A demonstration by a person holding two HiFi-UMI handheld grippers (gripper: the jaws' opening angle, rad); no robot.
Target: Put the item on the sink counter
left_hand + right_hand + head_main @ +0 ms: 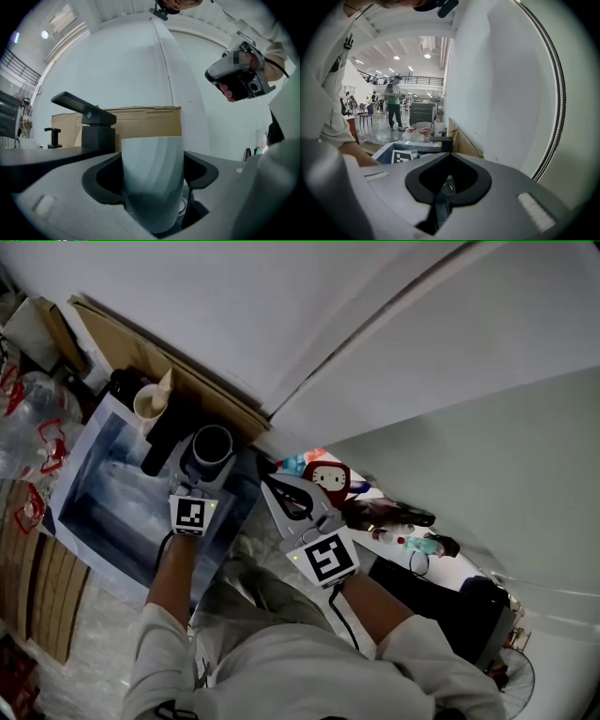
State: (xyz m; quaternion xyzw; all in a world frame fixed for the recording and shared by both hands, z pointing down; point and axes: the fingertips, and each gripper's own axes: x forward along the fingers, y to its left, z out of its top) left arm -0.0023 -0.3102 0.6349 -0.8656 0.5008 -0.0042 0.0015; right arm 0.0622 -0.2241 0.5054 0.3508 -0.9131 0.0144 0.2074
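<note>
A grey cup stands upright between the jaws of my left gripper, which is shut on it, above the far right corner of the steel sink. In the left gripper view the cup fills the gap between the jaws, with the black faucet behind it to the left. My right gripper hangs to the right of the sink, shut, with nothing in it. In its own view the jaws of the right gripper meet.
The black faucet and a cream cup stand at the sink's back rim. Flat cardboard leans on the white wall. Plastic bottles lie at the left. A red-and-white item and clutter sit to the right.
</note>
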